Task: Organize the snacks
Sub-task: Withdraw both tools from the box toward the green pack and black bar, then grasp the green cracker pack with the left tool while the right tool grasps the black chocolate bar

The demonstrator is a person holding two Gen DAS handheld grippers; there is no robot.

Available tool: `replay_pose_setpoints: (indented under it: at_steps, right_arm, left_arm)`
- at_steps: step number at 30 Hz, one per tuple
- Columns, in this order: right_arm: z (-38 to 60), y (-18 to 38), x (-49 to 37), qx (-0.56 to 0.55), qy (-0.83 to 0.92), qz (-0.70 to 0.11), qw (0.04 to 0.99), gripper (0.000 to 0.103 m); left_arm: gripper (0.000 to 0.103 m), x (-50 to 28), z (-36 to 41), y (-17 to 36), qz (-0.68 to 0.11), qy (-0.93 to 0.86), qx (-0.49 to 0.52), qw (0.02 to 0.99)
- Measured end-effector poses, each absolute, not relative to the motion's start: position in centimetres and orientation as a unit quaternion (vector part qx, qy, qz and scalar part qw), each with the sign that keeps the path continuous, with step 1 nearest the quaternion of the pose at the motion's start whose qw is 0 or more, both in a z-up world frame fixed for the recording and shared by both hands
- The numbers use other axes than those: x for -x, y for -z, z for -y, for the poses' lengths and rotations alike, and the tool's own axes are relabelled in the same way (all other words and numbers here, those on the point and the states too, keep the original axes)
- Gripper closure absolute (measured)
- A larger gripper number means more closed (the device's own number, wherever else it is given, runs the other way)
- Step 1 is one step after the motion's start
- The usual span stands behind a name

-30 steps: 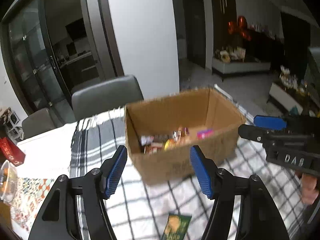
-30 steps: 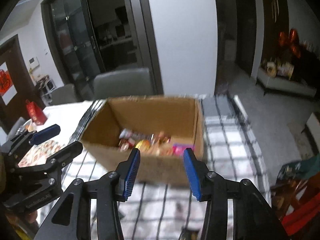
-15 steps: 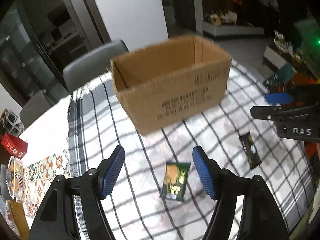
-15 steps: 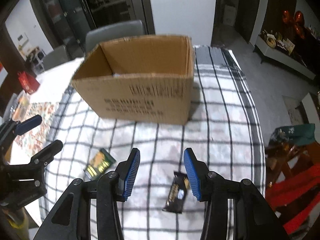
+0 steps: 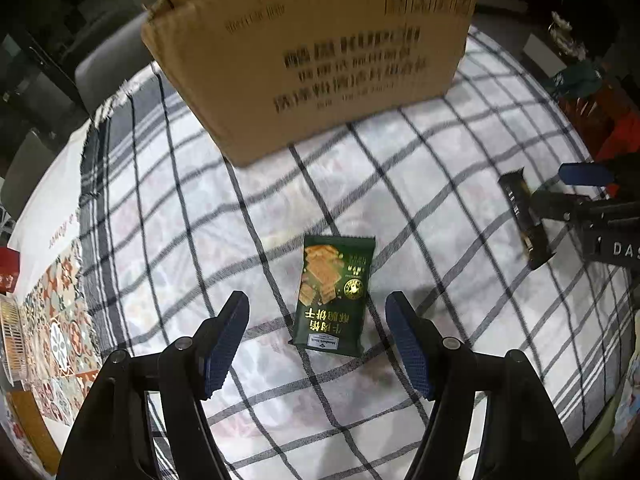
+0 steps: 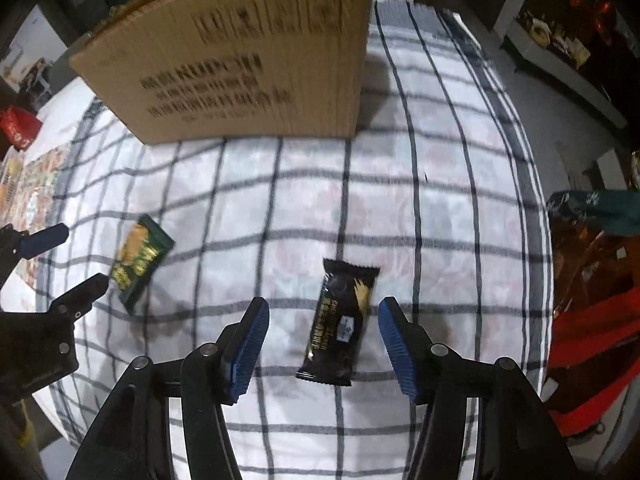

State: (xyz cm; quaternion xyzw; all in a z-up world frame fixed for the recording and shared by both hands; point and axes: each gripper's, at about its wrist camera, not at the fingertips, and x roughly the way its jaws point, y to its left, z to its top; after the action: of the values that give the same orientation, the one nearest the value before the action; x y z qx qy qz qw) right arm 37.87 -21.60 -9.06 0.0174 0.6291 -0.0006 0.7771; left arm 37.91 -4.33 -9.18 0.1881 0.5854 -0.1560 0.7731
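Low in each frame, we hang parted tongs: left tongs (image 5: 316, 344) wide astride a flat green foil biscuit packet (image 5: 334, 296), right tongs (image 6: 320, 346) opening astride a slim black foil bar (image 6: 340, 324), both on the checked desk (image 6: 440, 200). Light, crinkly, slippery; we'd pinch across the middles.

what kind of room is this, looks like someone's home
Most likely a home dining area. A checked tablecloth covers a table with a grey upholstered chair behind it, a cardboard box stands on it, and a low sideboard with ornaments lines the far wall.
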Motion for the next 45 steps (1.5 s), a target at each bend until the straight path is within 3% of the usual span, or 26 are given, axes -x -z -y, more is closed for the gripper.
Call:
replay_pose_setpoints:
  at_steps: [19,25,32,45]
  right_arm:
    - [22.3,14.6,-39.1,-0.031,0.022,-0.671,0.741,0.046]
    - [22.0,15.2,-38.9,-0.029,0.020,-0.673,0.738,0.054]
    - [21.6,15.4,-39.1,-0.025,0.020,-0.667,0.744,0.066]
    - [22.0,13.7,-37.9,-0.010,0.021,-0.661,0.750,0.069]
  left_arm:
    - [0.034,-39.7,5.0,13.9,-0.633,0.156,-0.181,0.737]
    - [0.034,-40.5,4.8,14.7,-0.640,0.156,-0.167,0.733]
    - [0.055,-40.6,4.1,15.0,-0.642,0.164,-0.153,0.733]
    - [0.059,-38.3,4.1,13.8,-0.637,0.171,-0.140,0.739]
